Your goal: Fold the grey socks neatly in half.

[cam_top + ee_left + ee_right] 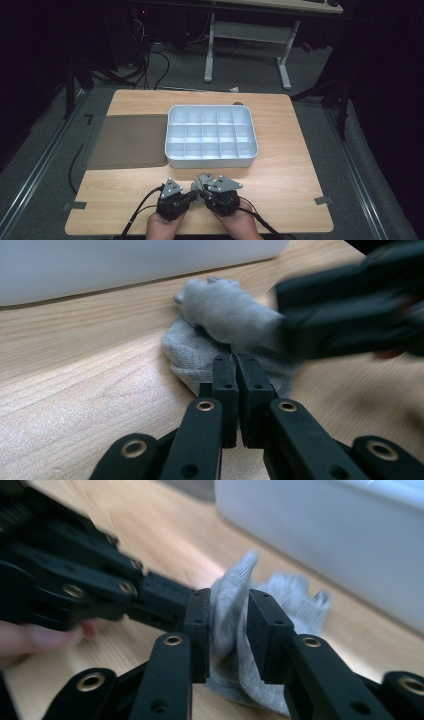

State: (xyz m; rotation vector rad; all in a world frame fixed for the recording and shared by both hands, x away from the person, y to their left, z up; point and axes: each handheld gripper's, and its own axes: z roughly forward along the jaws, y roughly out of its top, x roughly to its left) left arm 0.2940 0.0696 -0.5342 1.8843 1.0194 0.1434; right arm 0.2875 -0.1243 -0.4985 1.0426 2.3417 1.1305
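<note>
Near the table's front edge, just short of the white compartmented plastic tray (211, 135), lies the small grey knitted sock (210, 335). The left gripper (235, 362) pinches its near edge, jaws nearly together; the right gripper (229, 627) clamps a thick fold. Judging by this, both should lift together, keeping tension even.

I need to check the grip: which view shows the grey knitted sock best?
The left gripper view: the grey knitted sock lies there nearly whole. The right gripper view shows bunched fabric between its jaws; the high view shows a small lump.
</note>
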